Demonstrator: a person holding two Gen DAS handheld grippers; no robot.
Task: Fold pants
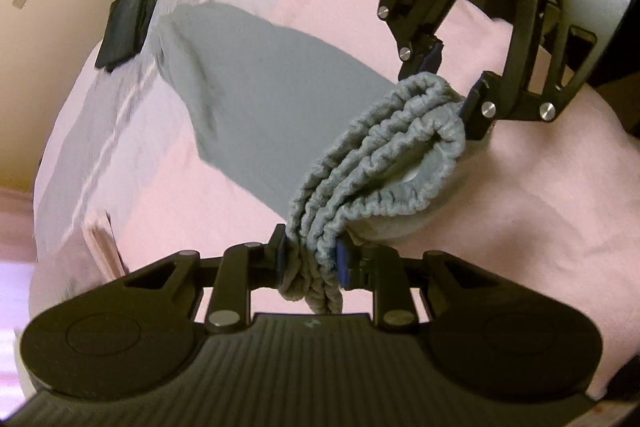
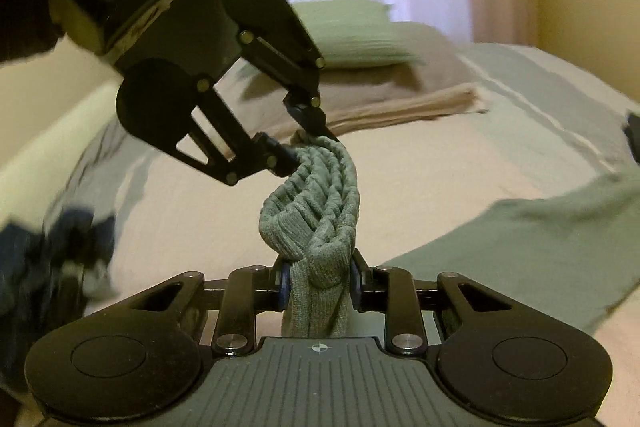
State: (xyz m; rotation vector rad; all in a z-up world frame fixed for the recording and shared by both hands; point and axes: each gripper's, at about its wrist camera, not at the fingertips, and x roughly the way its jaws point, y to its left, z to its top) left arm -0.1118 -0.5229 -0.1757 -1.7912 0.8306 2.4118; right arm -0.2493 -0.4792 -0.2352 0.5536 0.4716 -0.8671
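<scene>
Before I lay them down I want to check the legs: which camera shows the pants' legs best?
The left wrist view: the pants trail from the bunched waistband across the bed. The right wrist view shows mostly waistband, one blurred fabric patch at right.

A pink-sheeted bed (image 2: 420, 163) carries the grey pants (image 2: 520, 247) trailing at four o'clock, folded beige cloth (image 2: 400, 107) at twelve, a green pillow (image 2: 360, 31) beyond.

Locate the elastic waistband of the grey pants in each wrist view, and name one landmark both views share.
Left wrist view: the waistband runs from the left gripper at bottom centre up to the right gripper.
Right wrist view: it rises from the right gripper at bottom centre to the left gripper.
Shared landmark: the pale pink bedsheet.
</scene>
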